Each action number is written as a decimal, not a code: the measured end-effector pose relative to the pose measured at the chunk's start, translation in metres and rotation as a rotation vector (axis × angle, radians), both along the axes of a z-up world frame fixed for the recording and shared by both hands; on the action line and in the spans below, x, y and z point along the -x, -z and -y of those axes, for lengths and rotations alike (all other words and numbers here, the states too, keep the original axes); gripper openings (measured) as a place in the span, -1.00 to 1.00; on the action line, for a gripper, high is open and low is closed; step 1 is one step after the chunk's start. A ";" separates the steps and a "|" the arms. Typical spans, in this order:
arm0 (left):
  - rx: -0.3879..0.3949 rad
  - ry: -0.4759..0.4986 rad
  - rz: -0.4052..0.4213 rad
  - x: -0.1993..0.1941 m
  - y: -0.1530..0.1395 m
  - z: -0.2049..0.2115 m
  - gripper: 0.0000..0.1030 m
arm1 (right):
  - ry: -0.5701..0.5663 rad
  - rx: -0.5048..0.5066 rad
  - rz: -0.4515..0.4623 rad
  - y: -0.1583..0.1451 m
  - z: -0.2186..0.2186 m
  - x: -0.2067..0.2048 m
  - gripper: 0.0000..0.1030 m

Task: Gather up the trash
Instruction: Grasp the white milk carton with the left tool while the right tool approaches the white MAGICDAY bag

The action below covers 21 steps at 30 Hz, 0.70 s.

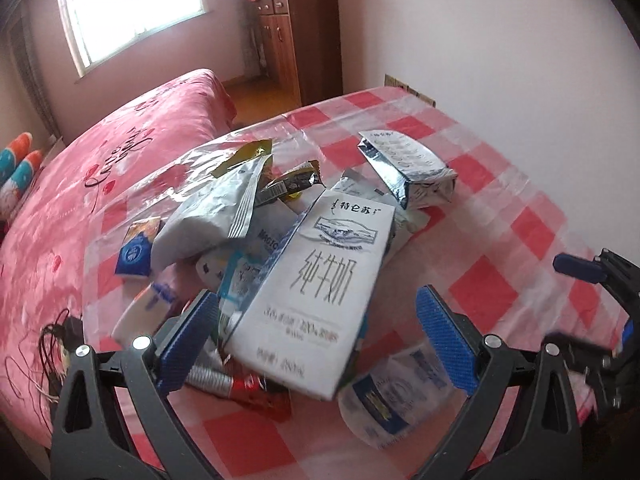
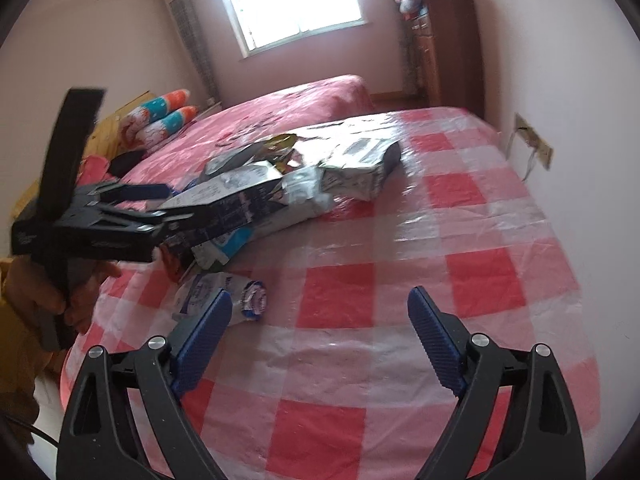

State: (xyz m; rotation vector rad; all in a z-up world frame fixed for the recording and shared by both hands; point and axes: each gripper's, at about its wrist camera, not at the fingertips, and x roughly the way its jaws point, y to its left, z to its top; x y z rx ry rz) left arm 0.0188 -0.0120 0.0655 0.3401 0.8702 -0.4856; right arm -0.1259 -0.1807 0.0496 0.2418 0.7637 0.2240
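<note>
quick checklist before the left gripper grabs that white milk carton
1. Left gripper jaws open: ok.
2. White milk carton between the jaws: ok, pads apart from it.
3. Carton free to lift: not ok, it leans on the wrapper pile.
4. Right gripper clear of the carton: ok, open over the checked tablecloth.
5. Crumpled cup out of the way: cannot tell, it lies beside the carton's lower end.

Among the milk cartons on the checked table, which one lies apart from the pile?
The silver-blue milk carton, lying on its side at the far edge of the pile. The white milk carton with large black characters rests on the pile itself.
</note>
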 end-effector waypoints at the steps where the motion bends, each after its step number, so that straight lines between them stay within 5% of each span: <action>1: -0.003 0.002 -0.004 -0.003 0.001 0.001 0.93 | -0.017 -0.010 -0.011 0.002 -0.002 -0.003 0.73; 6: 0.012 0.013 -0.019 -0.010 0.002 0.002 0.87 | -0.087 -0.043 -0.068 0.011 -0.013 -0.020 0.72; 10: 0.014 -0.001 -0.044 -0.015 0.007 0.002 0.48 | -0.132 -0.040 -0.085 0.015 -0.026 -0.029 0.72; 21: 0.101 -0.095 -0.050 -0.004 0.011 -0.020 0.42 | -0.229 -0.037 -0.113 0.023 -0.054 -0.044 0.72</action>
